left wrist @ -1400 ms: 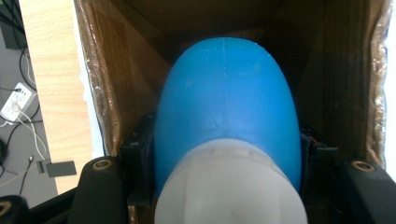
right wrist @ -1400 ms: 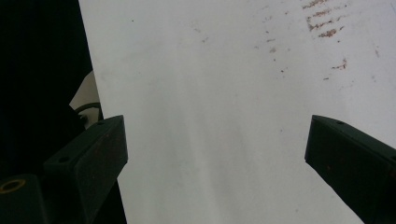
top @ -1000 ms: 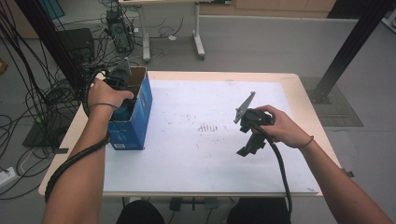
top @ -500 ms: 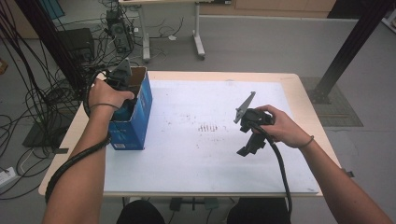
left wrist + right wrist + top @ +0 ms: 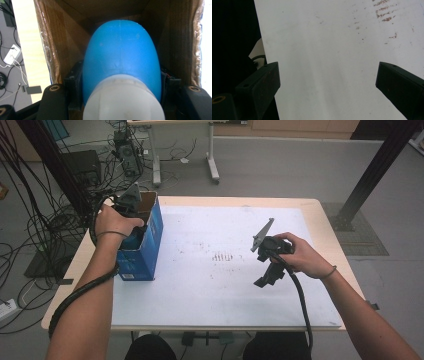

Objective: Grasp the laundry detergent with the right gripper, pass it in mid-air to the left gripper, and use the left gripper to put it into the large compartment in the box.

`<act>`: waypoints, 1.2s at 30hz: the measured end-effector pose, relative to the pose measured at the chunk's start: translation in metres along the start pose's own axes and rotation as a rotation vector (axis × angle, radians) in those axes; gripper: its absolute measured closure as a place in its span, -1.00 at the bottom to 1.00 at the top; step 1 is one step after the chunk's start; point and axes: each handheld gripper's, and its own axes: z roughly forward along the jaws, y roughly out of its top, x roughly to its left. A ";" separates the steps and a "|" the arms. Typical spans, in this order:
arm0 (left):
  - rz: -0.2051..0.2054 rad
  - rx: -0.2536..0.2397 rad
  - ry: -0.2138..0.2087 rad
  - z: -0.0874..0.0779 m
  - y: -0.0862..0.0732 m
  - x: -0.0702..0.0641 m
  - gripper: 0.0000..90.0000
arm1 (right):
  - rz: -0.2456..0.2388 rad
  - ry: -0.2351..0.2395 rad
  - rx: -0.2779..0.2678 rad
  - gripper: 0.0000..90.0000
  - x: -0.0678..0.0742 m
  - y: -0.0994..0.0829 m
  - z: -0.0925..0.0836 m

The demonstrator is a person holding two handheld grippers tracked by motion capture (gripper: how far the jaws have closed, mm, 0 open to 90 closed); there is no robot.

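While nothing moves between the earlier pictures and now, the left gripper (image 5: 131,215) keeps its jaws pinching the blue bottle (image 5: 121,57) inside the box (image 5: 150,240), and the right gripper (image 5: 267,270) waits spread over the counter (image 5: 210,290), so placing seems unfinished.

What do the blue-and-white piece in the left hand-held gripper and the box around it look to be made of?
The blue-and-white piece looks like moulded plastic: smooth matt blue dome with a faint seam, over a duller white base. The box looks like cardboard: brown fibrous inner walls, printed blue outside, with glossy film or tape along the rims.
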 end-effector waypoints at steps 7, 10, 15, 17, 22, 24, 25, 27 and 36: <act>-0.001 -0.001 -0.001 0.000 0.000 0.000 -0.16 | 0.004 0.002 -0.003 -0.88 -0.001 0.000 0.000; -0.002 -0.004 -0.001 0.000 0.000 0.000 -0.16 | 0.004 0.004 -0.002 -0.88 -0.002 0.000 0.000; -0.004 -0.002 -0.004 0.000 0.000 0.001 -0.16 | 0.003 0.004 0.000 -0.87 -0.001 0.000 0.000; -0.004 -0.003 -0.004 0.000 0.000 0.001 -0.16 | 0.005 0.006 -0.001 -0.87 -0.002 0.000 0.000; -0.011 -0.005 -0.005 0.000 -0.001 0.001 -0.16 | 0.004 0.007 0.000 -0.87 -0.002 0.001 0.001; -0.010 -0.005 -0.005 0.000 -0.001 0.001 -0.16 | 0.002 0.009 0.001 -0.87 -0.001 0.001 0.001; -0.007 -0.002 -0.006 0.000 -0.001 0.001 -0.16 | 0.003 0.005 0.002 -0.88 -0.002 0.001 0.001; -0.010 -0.003 -0.006 0.000 0.000 0.001 -0.16 | 0.002 0.008 0.000 -0.87 -0.001 0.001 0.001; -0.007 -0.004 -0.006 0.000 -0.001 0.001 -0.16 | 0.000 0.005 0.004 -0.87 -0.001 0.002 0.001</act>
